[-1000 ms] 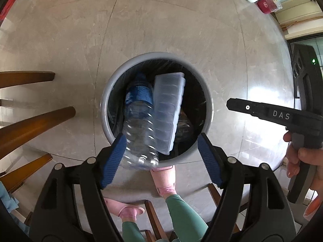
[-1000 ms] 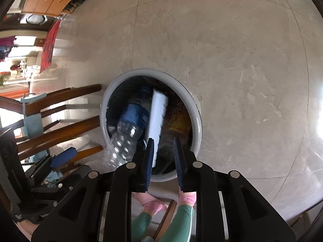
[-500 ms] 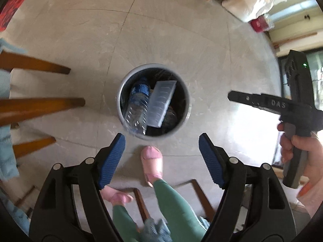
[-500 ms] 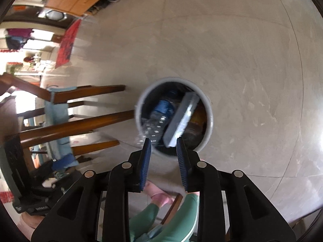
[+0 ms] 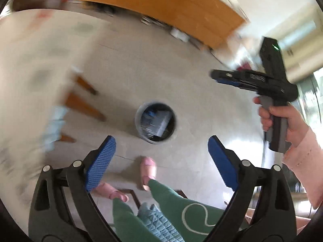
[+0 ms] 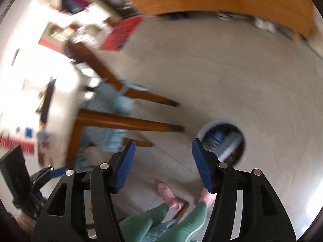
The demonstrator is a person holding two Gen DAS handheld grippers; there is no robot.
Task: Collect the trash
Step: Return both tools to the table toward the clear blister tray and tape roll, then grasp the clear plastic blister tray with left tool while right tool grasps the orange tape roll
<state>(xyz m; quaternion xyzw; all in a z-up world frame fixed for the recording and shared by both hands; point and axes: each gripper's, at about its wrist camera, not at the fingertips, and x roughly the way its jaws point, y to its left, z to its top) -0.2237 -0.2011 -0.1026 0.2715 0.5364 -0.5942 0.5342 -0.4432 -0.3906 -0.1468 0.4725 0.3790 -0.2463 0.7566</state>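
Note:
A round grey trash bin (image 5: 155, 122) stands on the floor far below, holding a clear plastic bottle with a blue label (image 5: 148, 121) and a clear plastic tray (image 5: 163, 124). It also shows in the right wrist view (image 6: 222, 141), blurred. My left gripper (image 5: 161, 151) is open and empty, high above the bin. My right gripper (image 6: 162, 157) is open and empty, to the left of the bin in its own view. It shows in the left wrist view (image 5: 242, 78), held by a hand at the right.
Wooden chair legs (image 6: 129, 121) with a light blue cloth (image 6: 109, 104) stand left of the bin. A white table (image 5: 30, 70) lies at left. A long wooden cabinet (image 5: 161, 10) runs along the back. My legs and pink slippers (image 5: 149, 169) are below.
Both grippers have risen far above the bin and tilted up, so the bin looks much smaller. The right gripper's jaws have opened wide. The views are blurred by motion.

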